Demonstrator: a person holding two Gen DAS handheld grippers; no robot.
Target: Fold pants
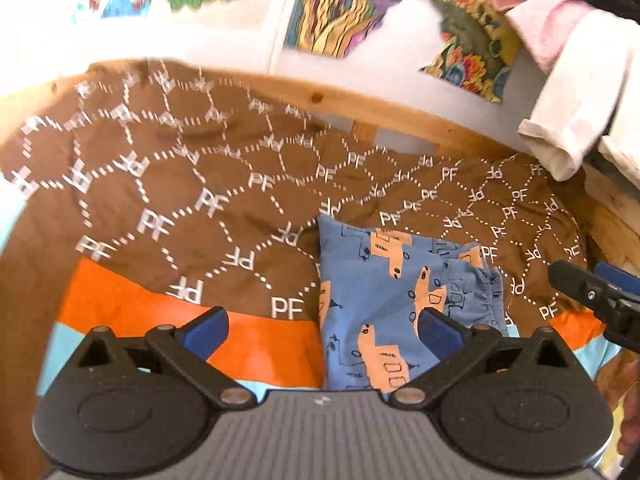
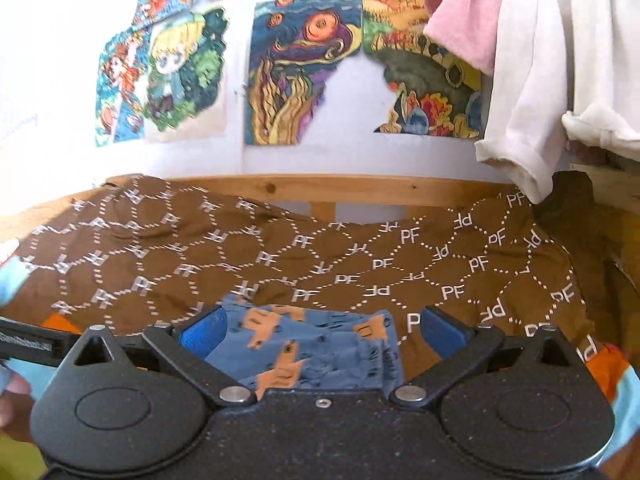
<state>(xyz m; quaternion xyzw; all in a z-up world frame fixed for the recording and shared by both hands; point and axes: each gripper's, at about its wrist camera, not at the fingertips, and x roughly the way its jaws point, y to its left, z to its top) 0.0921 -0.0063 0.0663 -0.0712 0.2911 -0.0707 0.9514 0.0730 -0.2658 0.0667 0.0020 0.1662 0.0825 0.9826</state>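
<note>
Both grippers, left gripper and right gripper, jaws apart, empty; pants lie folded near bed front edge; withdraw without snagging.

A home bedroom, likely a child's: a wooden bed frame carries a brown patterned bedspread, bright hand-coloured drawings are stuck on the white wall, and clothes hang at the right.

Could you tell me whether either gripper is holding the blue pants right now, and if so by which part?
Nothing is held. The left gripper and right gripper are both open, and the folded pants lie free on the bedspread.
</note>
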